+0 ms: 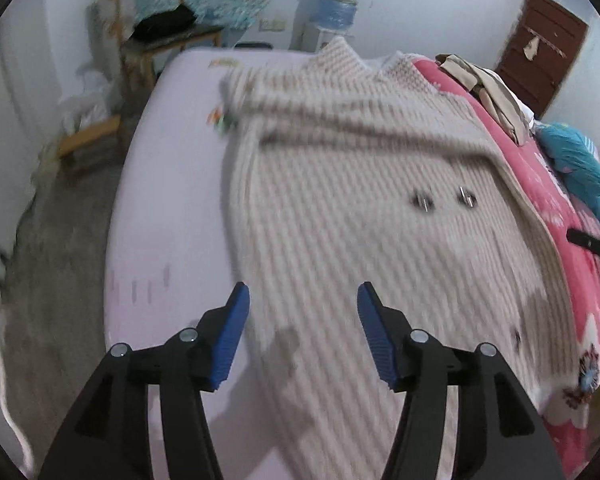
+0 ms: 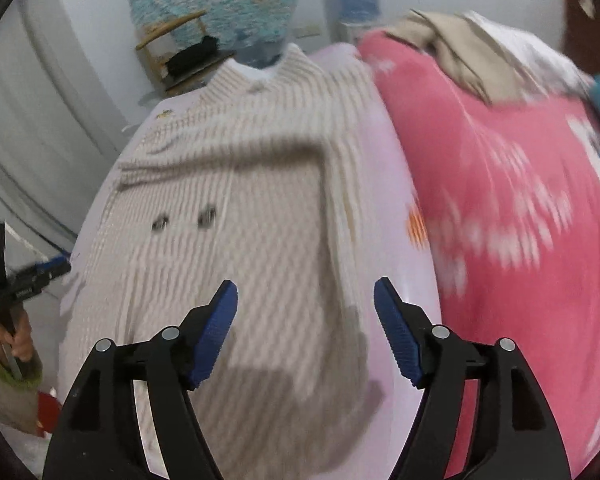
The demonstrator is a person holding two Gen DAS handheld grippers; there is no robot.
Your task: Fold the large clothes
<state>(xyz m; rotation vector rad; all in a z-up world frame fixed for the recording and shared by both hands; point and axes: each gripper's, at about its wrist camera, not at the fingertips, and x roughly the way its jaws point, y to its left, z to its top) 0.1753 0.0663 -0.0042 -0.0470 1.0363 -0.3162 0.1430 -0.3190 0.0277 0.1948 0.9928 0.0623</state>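
Hovering over a beige striped cardigan point(image 1: 380, 200) spread flat on a pale lilac bed sheet point(image 1: 172, 200), I carry both tools empty. My left gripper point(image 1: 302, 332) has its jaws spread wide with nothing between the blue pads point(image 1: 230, 340); it hangs above the garment's left edge, near the hem end. My right gripper point(image 2: 305, 328) is likewise spread and empty, above the garment's right edge where knit meets sheet. In the right wrist view the left tool and the hand holding it appear at the far left margin, apart from the cloth.

The cardigan's long axis runs straight away from me: hem end nearest the jaws, collar point(image 2: 260, 76) at the far end of the bed, pointing toward the wall and the water dispenser point(image 1: 342, 0). Two dark buttons point(image 1: 444, 200) sit side by side near mid-body. One sleeve appears folded across the upper chest, its shadowed edge lying crosswise; motion blur prevents certainty.

A pink floral blanket point(image 2: 500, 200) lies just beside the garment on my right, with tan clothing point(image 2: 460, 48) heaped at its far end.

Judgement: the hem is the nearest part to both jaws, each tool roughly level with the other, so a lengthwise fold toward the collar would begin with both descending on the near corners.
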